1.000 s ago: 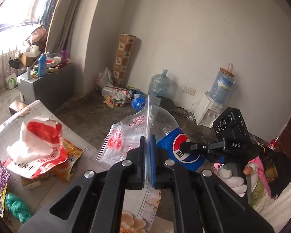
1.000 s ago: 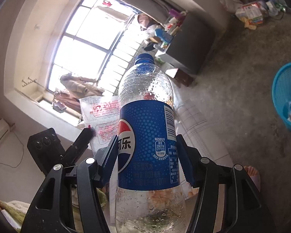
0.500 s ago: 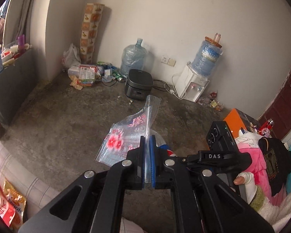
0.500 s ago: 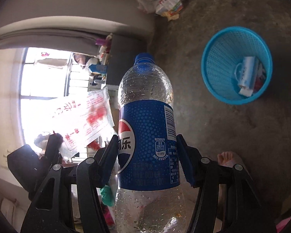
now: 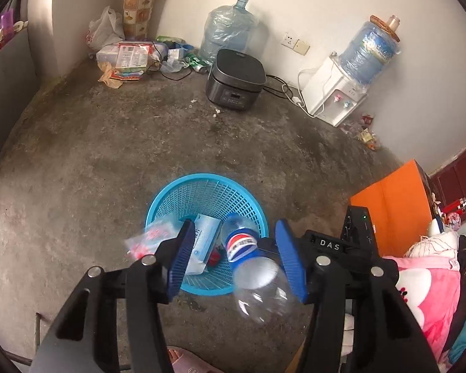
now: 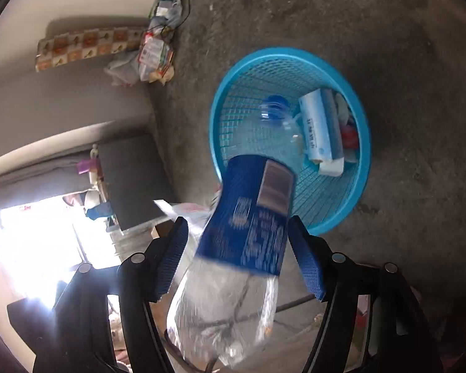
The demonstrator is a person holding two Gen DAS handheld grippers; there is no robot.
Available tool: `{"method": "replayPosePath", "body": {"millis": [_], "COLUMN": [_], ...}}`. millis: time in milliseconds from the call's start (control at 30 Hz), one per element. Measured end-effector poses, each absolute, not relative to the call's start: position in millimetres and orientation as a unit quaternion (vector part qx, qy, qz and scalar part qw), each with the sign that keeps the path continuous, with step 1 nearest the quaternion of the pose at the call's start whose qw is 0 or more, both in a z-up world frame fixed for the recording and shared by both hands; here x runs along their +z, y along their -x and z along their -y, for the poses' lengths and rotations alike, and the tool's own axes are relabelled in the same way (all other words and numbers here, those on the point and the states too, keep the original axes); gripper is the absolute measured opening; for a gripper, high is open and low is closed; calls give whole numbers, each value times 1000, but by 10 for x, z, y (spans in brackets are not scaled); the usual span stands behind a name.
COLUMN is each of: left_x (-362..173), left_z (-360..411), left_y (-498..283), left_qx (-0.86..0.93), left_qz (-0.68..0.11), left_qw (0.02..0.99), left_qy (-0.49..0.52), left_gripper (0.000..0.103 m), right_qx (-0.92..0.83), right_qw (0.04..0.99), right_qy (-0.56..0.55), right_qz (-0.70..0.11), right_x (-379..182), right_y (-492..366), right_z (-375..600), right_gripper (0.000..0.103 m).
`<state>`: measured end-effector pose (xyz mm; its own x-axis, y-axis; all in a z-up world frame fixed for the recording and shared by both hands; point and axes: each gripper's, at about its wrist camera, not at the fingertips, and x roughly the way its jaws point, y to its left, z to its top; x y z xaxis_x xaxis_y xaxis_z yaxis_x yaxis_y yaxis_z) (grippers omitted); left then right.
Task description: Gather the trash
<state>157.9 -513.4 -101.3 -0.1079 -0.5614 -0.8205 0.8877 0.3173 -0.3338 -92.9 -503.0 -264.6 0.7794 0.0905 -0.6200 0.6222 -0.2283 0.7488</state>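
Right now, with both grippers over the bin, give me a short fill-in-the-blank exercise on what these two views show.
1. The plastic bottle is dropping cap-first toward the blue ____.
2. The left gripper has just been opening; its jaws now stand ____, with nothing pressed between them.
3. The bottle's label is mostly ____ in colour.
4. The clear printed bag hangs over the basket's ____.

Missing words: basket; open; blue; rim
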Motion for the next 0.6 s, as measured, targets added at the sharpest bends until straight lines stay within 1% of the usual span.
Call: {"method": "replayPosePath", "body": {"millis": [133,233,367,433,467,600], "left_x": [-905,-778,-464,-285,-199,85], "left_z": [4956,4795,4486,4283,4174,3663], "left_y": [-1640,-1706,-1790,-1821,-1835,-1876], "left_qx": [-566,-569,-573,-572,-569,-550], "left_qz": [-477,-472,-460,-447,-440,-419], "left_qw": [656,661,671,683,690,720], "left_qy": [-143,-126,-97,-84,-81,-67], "left_gripper": [59,59,59,62,65,71], "right_qx": [-223,-218,-219,-224,-225,-198], "right_qw": [580,589,602,624,639,691], "right_qy": [-748,-738,-724,-701,-682,-619], "right_qz": [-233,-246,-254,-265,-275,-316], "right_x": [-2602,-2516,-2406,-2298,-2231,-2044], "right_y": [935,973,1104,1137,1112,893], "right_z": [4944,4804,4666,4592,4550,4313], "right_gripper": [65,65,66,66,66,66]}}
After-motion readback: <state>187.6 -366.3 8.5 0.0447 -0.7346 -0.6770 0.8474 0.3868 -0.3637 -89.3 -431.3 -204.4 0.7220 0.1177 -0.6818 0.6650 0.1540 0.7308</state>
